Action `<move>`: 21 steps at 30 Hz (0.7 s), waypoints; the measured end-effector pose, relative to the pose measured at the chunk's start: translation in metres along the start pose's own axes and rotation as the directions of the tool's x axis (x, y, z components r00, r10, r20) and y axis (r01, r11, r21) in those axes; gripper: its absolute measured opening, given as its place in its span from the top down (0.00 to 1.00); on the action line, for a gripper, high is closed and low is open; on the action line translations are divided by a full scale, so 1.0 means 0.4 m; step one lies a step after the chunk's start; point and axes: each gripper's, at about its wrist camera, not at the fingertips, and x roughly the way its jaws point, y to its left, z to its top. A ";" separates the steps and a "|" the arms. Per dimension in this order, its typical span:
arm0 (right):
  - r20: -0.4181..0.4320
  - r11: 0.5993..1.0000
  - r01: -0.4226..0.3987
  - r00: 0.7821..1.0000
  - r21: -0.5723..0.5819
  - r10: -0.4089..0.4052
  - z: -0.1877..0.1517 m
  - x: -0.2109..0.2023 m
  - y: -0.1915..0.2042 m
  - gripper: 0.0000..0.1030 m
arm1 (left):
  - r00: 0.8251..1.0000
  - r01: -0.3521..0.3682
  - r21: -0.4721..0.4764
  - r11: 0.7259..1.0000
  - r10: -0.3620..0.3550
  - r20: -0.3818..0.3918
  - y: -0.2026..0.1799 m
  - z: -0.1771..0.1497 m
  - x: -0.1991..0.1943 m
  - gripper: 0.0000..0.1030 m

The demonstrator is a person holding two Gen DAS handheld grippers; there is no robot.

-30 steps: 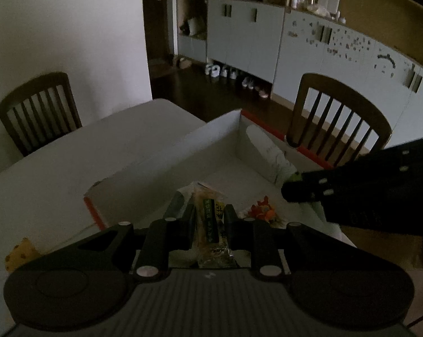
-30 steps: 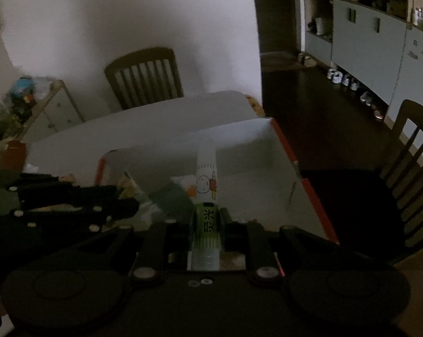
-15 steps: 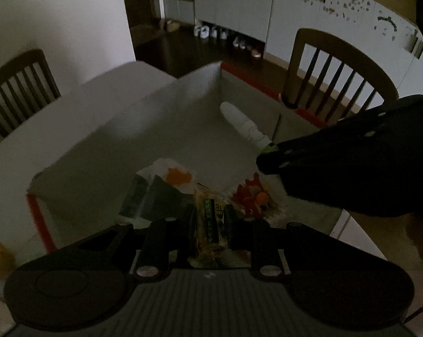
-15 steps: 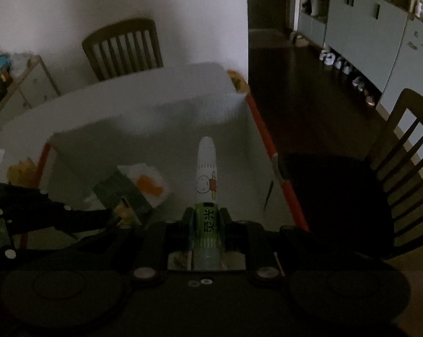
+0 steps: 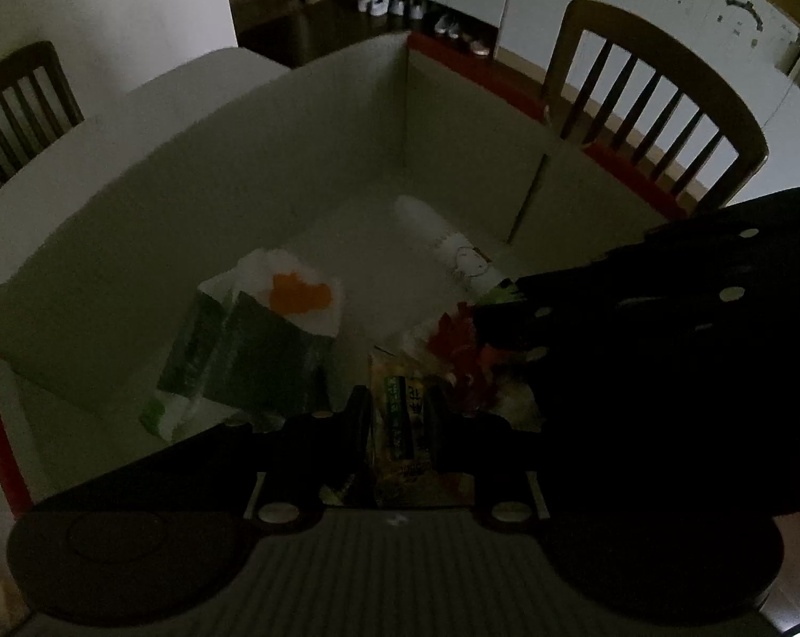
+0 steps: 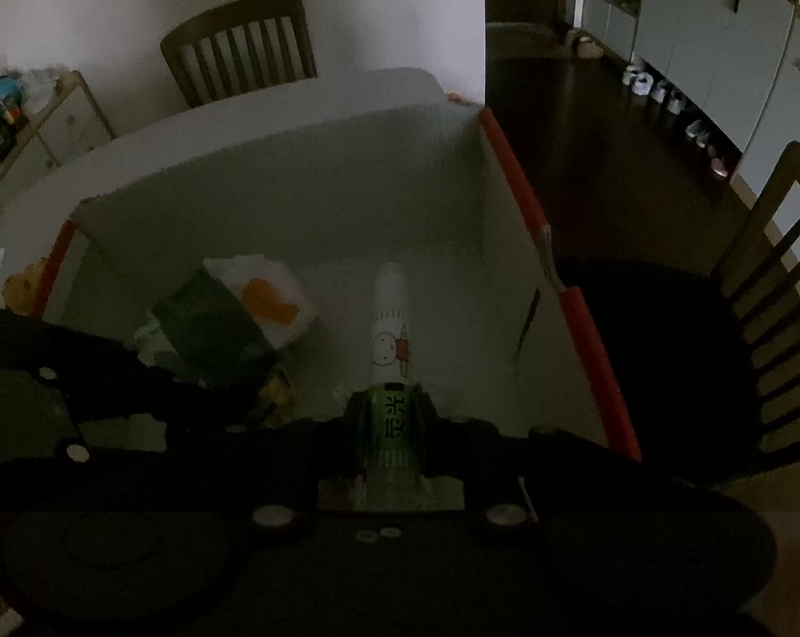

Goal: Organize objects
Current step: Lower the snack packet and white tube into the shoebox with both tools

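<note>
Now both grippers have come down into the box, the left gripper clamped on a snack packet and the right gripper on a white tube, so release seems near.

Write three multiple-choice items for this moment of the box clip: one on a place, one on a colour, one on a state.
1. Where does the green-and-white pack with the orange patch lie?
A. On a chair
B. Inside the box
C. On the floor

2. What colour is the edging on the box rim?
A. Red
B. Blue
C. Yellow

3. What is the right gripper doing?
A. Open, holding nothing
B. Shut on the white tube with a green base
C. Shut on a shoe

Answers:
1 B, both views show the pack on the box floor.
2 A, red strips run along the rim in the right wrist view.
3 B, the jaws stand closed on the tube's green end, which points into the box.
</note>
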 end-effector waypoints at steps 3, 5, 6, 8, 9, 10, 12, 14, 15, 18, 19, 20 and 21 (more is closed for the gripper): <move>-0.015 1.000 0.001 1.000 -0.002 -0.001 -0.002 0.013 -0.005 0.84 | 1.000 -0.002 -0.010 1.000 0.001 -0.021 0.005 -0.001 0.013 0.80; -0.016 1.000 -0.001 1.000 -0.001 0.001 -0.002 0.013 -0.007 0.84 | 1.000 -0.004 -0.017 1.000 0.003 -0.031 0.010 -0.003 0.018 0.80; -0.018 1.000 -0.003 1.000 0.004 0.003 -0.001 0.014 -0.009 0.84 | 0.999 -0.004 -0.019 1.000 0.004 -0.033 0.012 -0.004 0.020 0.80; -0.025 1.000 -0.004 1.000 0.015 0.005 0.000 0.015 -0.015 0.84 | 0.999 -0.010 -0.016 1.000 0.009 -0.032 0.014 -0.005 0.022 0.80; -0.027 1.000 -0.003 1.000 0.017 0.004 0.001 0.017 -0.020 0.84 | 0.999 -0.014 -0.016 1.000 0.013 -0.036 0.015 -0.006 0.024 0.80; -0.028 1.000 -0.002 1.000 0.018 0.002 0.001 0.018 -0.021 0.83 | 0.999 -0.015 -0.016 1.000 0.015 -0.040 0.015 -0.007 0.025 0.80; -0.035 1.000 0.001 0.999 0.022 0.000 0.000 0.020 -0.024 0.81 | 0.999 -0.020 -0.014 1.000 0.019 -0.045 0.009 -0.004 0.030 0.80; -0.038 1.000 0.005 0.999 0.024 -0.004 -0.001 0.021 -0.026 0.79 | 0.999 -0.022 -0.015 1.000 0.022 -0.044 0.008 -0.005 0.030 0.80; -0.040 1.000 0.007 0.999 0.025 -0.006 -0.002 0.020 -0.028 0.78 | 0.999 -0.024 -0.017 1.000 0.023 -0.043 0.009 -0.006 0.031 0.80; -0.050 0.999 0.004 0.999 0.033 -0.002 -0.006 0.022 -0.035 0.75 | 0.998 -0.035 -0.014 0.999 0.034 -0.043 0.001 -0.002 0.034 0.80; -0.050 0.999 0.004 0.999 0.033 -0.002 -0.006 0.022 -0.035 0.74 | 0.999 -0.036 -0.016 0.999 0.036 -0.041 0.001 -0.004 0.033 0.80; -0.052 1.000 0.001 0.999 0.030 0.001 -0.006 0.021 -0.035 0.72 | 0.999 -0.038 -0.020 0.999 0.037 -0.040 0.000 -0.003 0.032 0.79; -0.055 1.000 0.000 0.998 0.024 0.001 -0.006 0.020 -0.033 0.71 | 0.999 -0.038 -0.025 0.999 0.037 -0.038 0.000 -0.004 0.030 0.78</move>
